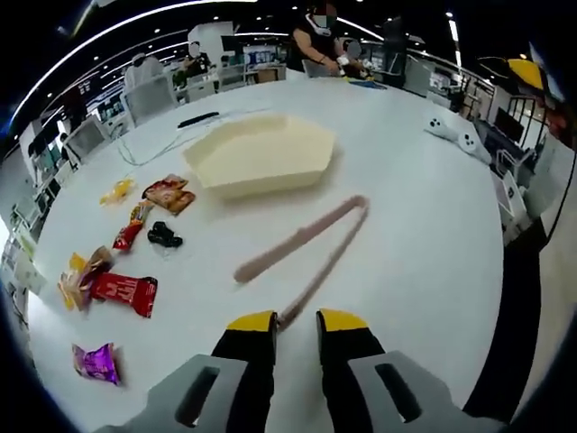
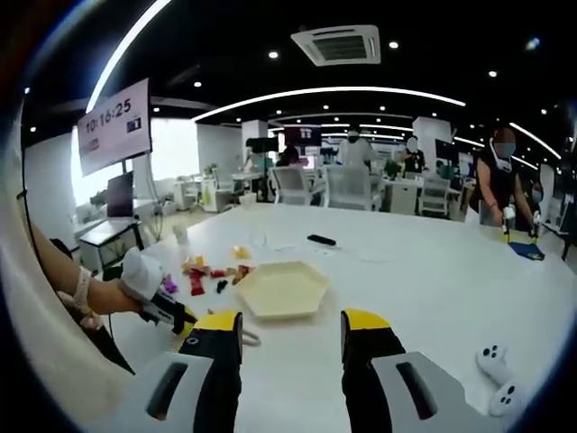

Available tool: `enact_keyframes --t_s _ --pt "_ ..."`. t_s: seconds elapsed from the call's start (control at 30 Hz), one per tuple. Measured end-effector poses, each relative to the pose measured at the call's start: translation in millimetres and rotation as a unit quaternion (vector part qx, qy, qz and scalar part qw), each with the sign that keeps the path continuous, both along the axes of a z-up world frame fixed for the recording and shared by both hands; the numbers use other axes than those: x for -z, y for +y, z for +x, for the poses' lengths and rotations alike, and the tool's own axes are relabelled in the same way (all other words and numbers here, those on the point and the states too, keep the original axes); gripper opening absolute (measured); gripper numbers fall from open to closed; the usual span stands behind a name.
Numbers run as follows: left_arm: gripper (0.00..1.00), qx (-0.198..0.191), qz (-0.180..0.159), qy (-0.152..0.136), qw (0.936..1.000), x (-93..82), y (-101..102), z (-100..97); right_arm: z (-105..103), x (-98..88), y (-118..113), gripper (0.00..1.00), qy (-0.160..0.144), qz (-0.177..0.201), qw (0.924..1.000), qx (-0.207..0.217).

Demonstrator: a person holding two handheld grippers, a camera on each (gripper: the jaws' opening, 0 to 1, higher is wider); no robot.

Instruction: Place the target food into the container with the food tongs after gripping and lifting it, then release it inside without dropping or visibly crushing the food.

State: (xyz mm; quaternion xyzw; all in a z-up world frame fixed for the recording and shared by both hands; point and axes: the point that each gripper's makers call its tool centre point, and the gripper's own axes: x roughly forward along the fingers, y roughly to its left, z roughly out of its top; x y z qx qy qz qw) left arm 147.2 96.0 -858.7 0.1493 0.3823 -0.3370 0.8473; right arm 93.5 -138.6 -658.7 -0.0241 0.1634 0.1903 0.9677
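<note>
Pinkish-brown food tongs [image 1: 311,239] lie flat on the white table [image 1: 415,234], bent in a V. One arm's tip rests between the yellow-tipped jaws of my left gripper [image 1: 296,320], which stands open around it. Beyond the tongs sits a cream hexagonal container [image 1: 261,153], with nothing inside. Several snack packets lie to the left: brown ones [image 1: 169,192], a red packet [image 1: 126,290], a purple one [image 1: 96,361]. My right gripper [image 2: 290,325] hovers open above the table, facing the container [image 2: 281,289]. In the right gripper view a gloved hand [image 2: 140,275] holds the left gripper low on the left.
A white game controller [image 1: 455,133] lies at the table's far right, seen near the edge as controller [image 2: 496,361]. A black remote [image 1: 196,118] and a thin cable lie behind the container. People stand at desks beyond, one person [image 2: 500,185] at the table's far side.
</note>
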Motion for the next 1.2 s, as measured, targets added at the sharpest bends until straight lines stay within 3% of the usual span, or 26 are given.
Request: enact_keyframes --t_s 0.87,1.2 --pt "0.11 0.031 0.010 -0.009 0.9994 2.6 -0.7 4.6 7.6 6.1 1.9 0.45 0.012 0.002 0.9999 0.004" --pt "0.10 0.066 0.012 -0.013 0.9976 3.3 -2.8 4.5 13.1 6.8 1.7 0.45 0.012 0.003 0.9999 0.007"
